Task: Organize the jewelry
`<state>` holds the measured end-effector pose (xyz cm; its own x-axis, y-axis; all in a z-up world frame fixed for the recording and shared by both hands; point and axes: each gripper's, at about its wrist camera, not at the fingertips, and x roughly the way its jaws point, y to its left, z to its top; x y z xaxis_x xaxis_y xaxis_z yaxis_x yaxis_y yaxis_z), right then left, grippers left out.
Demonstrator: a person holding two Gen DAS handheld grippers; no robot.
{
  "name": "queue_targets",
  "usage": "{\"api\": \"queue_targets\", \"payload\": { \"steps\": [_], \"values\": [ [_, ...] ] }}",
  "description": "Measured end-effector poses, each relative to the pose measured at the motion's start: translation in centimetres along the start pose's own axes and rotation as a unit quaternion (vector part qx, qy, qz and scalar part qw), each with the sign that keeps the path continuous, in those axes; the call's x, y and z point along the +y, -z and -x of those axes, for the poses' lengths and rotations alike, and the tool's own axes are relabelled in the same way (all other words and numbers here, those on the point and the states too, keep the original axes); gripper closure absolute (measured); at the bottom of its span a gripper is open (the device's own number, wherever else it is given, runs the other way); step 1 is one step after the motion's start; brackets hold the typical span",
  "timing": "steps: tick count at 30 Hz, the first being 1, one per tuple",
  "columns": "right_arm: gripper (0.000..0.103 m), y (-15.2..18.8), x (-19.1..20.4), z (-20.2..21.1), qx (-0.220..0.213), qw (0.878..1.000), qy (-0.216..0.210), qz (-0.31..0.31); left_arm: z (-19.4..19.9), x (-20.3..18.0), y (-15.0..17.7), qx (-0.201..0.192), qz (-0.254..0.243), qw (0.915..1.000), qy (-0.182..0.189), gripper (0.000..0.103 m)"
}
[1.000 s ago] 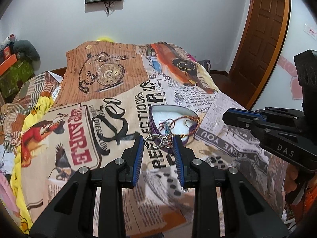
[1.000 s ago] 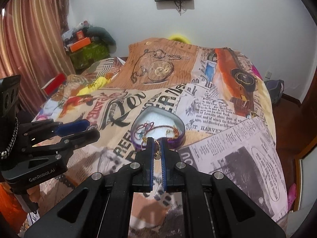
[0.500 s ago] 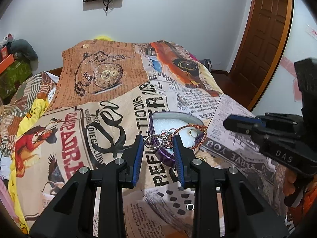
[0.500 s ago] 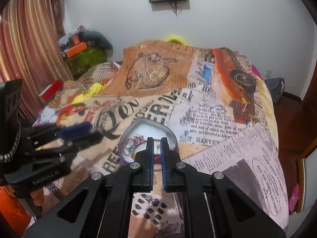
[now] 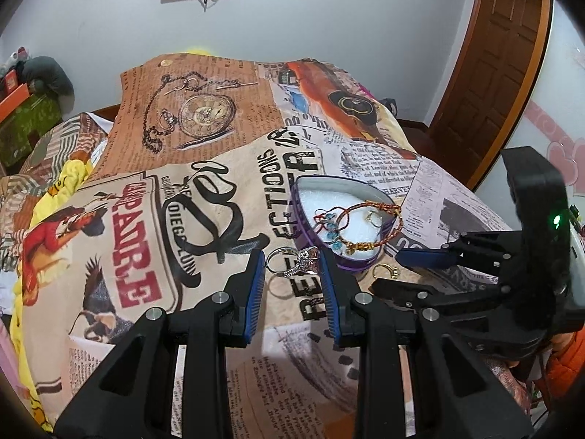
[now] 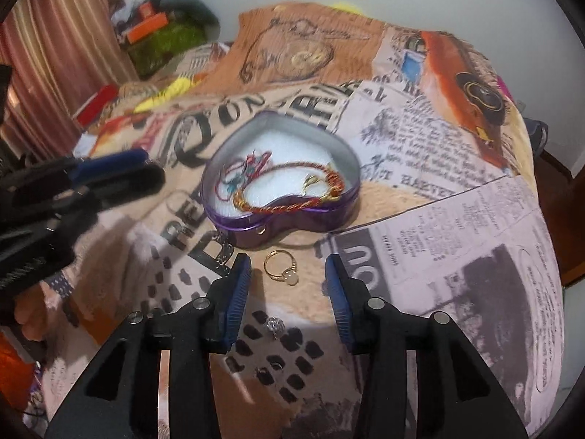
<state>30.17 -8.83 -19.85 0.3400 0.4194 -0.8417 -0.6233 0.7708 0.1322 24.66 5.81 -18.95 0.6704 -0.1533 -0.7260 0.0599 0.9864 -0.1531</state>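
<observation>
The silver ring with a sparkling stone setting (image 5: 294, 261) is spanning the gap between the left gripper (image 5: 292, 267) tips, its band toward the left pad and its setting toward the right one, long axis running crosswise; whether it is truly pinched or merely lying between the pads is hard to judge. It is sitting just in front of the purple heart-shaped tin (image 5: 303, 216), whose white lining is holding a red-and-gold twisted bracelet (image 6: 289, 205), tangled blue beads and a small gold ring. The right gripper (image 6: 289, 274) is standing spread wide over a gold ring with a pale stone (image 6: 281, 267) lying on the newspaper-print bedspread (image 6: 438, 219). The left gripper is appearing blurred in the right view.
</observation>
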Motion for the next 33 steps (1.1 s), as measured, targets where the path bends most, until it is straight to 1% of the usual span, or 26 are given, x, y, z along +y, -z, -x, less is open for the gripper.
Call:
{"api": "queue_targets", "payload": {
  "steps": [4, 6, 7, 8, 13, 17, 21, 25, 30, 33],
  "values": [
    [0.065, 0.4, 0.7, -0.6, 0.000, 1.000, 0.014, 0.026, -0.2, 0.2, 0.1, 0.004, -0.003, 1.0000, -0.005, 0.074],
    [0.071, 0.4, 0.7, -0.7, -0.003, 0.999, 0.015, 0.032, -0.1, 0.1, 0.1, 0.004, -0.003, 1.0000, -0.005, 0.074],
    [0.082, 0.5, 0.8, -0.7, -0.003, 0.999, 0.016, 0.034, -0.1, 0.1, 0.1, 0.004, -0.002, 1.0000, -0.005, 0.074],
    [0.086, 0.4, 0.7, -0.7, -0.003, 0.999, 0.013, 0.034, -0.1, 0.1, 0.1, 0.003, -0.002, 1.0000, -0.004, 0.074],
    [0.086, 0.4, 0.7, -0.3, -0.010, 1.000, 0.013, 0.026, 0.2, -0.1, -0.3, -0.002, -0.006, 1.0000, -0.004, 0.074],
    [0.086, 0.5, 0.6, 0.7, -0.024, 1.000, 0.011, 0.016, 0.5, -0.5, -0.8, -0.009, -0.009, 0.9999, -0.004, 0.074],
    [0.086, 0.2, 0.3, 2.5, -0.048, 0.999, 0.014, 0.004, 0.7, -0.7, -1.5, -0.016, -0.011, 0.9998, -0.004, 0.074],
    [0.086, -0.8, 0.0, 4.4, -0.079, 0.997, 0.027, -0.002, 0.7, -0.9, -2.3, -0.021, -0.013, 0.9997, 0.000, 0.074],
    [0.086, -1.9, -0.5, 5.5, -0.108, 0.994, 0.027, -0.013, 0.2, -1.4, -3.2, -0.021, -0.022, 0.9995, 0.005, 0.074],
    [0.086, -2.6, -0.8, 5.4, -0.115, 0.993, 0.025, -0.020, -0.2, -1.9, -3.4, -0.020, -0.034, 0.9992, 0.003, 0.074]
  ]
}}
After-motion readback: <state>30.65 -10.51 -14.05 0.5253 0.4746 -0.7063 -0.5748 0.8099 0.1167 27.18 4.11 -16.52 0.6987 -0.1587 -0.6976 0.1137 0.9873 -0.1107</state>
